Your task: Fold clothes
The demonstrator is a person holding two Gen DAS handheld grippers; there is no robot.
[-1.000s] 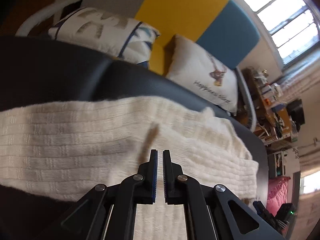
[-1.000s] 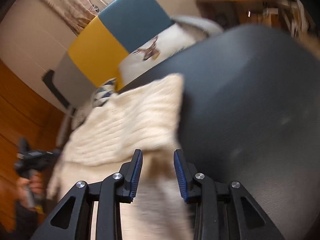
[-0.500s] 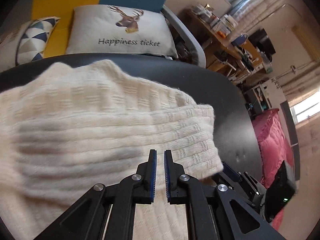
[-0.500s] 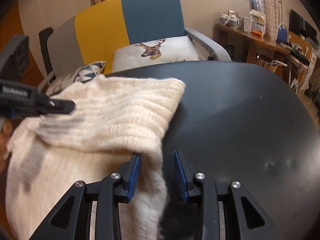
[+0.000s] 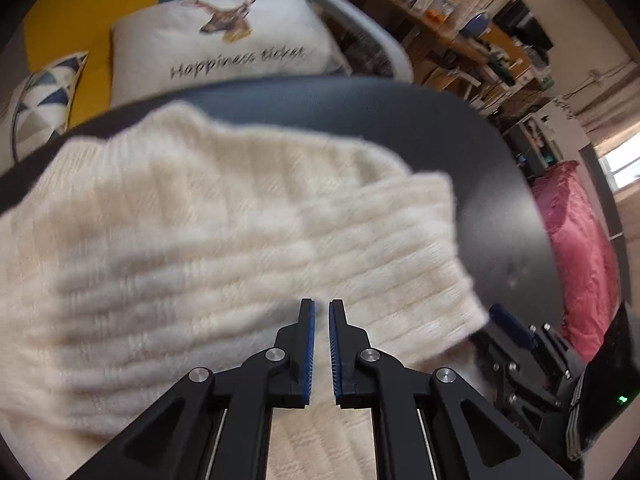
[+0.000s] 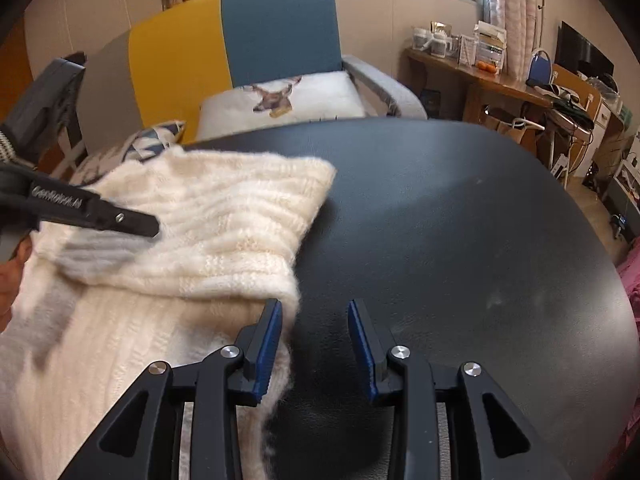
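Note:
A cream knitted sweater [image 5: 240, 240] lies on the round black table [image 6: 460, 220], with one part folded over the rest. My left gripper [image 5: 322, 308] hovers over the folded layer, its jaws shut with nothing seen between them. In the right wrist view the left gripper's tip [image 6: 148, 226] reaches in from the left above the sweater [image 6: 224, 224]. My right gripper [image 6: 315, 312] stands open at the sweater's right edge. Its left finger touches the fuzzy hem, and only bare table shows between the pads. The right gripper [image 5: 508, 320] also shows at the lower right of the left wrist view.
Behind the table stands a sofa with a yellow and blue back [image 6: 248, 40], a deer cushion [image 6: 280, 100] and a triangle-patterned cushion [image 5: 44, 100]. A cluttered wooden desk [image 6: 500, 76] is at the back right. Pink fabric [image 5: 576, 248] lies past the table's right rim. A hand [image 6: 10, 276] shows at the left edge.
My left gripper swept across the sweater toward the right gripper and rolled, staying shut. The right wrist view rolled upright. A layer of the sweater now lies folded over.

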